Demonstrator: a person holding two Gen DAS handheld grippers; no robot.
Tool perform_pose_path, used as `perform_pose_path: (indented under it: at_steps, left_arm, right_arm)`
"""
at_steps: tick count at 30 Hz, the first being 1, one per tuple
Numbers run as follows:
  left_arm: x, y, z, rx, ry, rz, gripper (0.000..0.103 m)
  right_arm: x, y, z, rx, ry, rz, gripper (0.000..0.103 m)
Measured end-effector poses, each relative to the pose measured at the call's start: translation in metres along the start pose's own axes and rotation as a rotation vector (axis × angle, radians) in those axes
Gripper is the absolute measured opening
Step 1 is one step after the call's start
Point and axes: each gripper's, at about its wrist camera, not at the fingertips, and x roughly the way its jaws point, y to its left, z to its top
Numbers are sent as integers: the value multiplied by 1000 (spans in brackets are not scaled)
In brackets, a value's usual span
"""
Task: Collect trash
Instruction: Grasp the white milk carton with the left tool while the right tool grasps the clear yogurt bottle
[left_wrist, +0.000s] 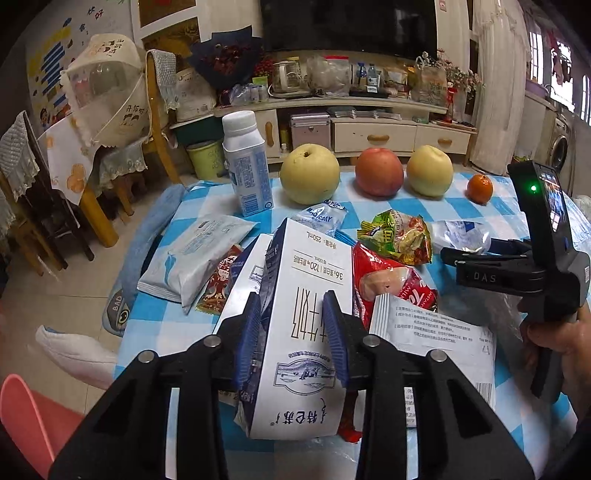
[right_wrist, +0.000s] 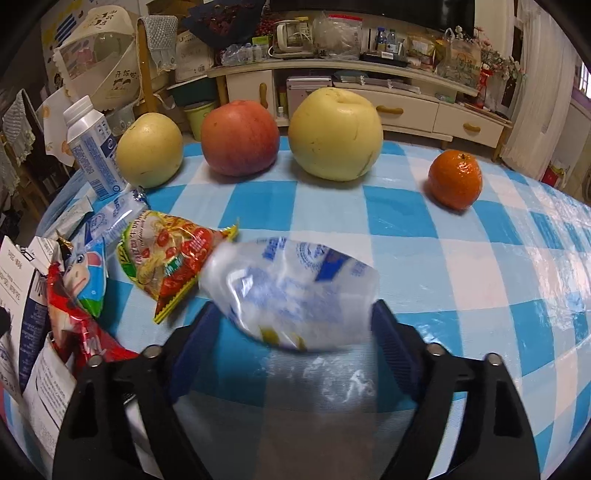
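The left gripper (left_wrist: 291, 325) is clenched across the flattened white-and-navy milk carton (left_wrist: 303, 314), its ribbed blue pads pressing both long sides about mid-length, the carton tilted up off the heap of litter at the near-left part of the blue-and-white checked tablecloth (right_wrist: 461, 258). That carton looks light and emptied; its card walls are already creased, so it should crush rather than slip, and a hold across the narrow width is likely the safest. The right gripper (right_wrist: 295, 325) stands spread, a crumpled clear plastic wrapper with blue print (right_wrist: 295, 288) lying between its pads, though neither pad clearly presses on it. That film is probably almost weightless, soft and slick, so it wants a pinch on the bunched middle rather than a loose edge. Just beside it lies a green, yellow and red snack packet (right_wrist: 173, 258), touching the wrapper's left end. Beyond stand an upright white bottle (left_wrist: 245, 162), two yellow pears, a red apple (right_wrist: 240, 136) and a small orange (right_wrist: 456, 179), well apart from the litter.
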Motion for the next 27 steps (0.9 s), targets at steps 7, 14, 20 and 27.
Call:
perform_pose_path:
  at_steps: [7,14,20,27]
  left_arm:
    - [-2,15,-6,-40,34,-57,37]
    - [-2,16,-15,-2,60,-54,64]
    - [5,1,-15,79,59,-6,69]
    - [22,-21,-18,184,72,125,69]
  right_arm:
    - [-7,0,-3,-12,17,33,58]
    - [-34,17,-6,-79,-21,45,75]
    - [-20,6,4,-107,-30,30,96]
    - [7,11,1,-122,22,20,96]
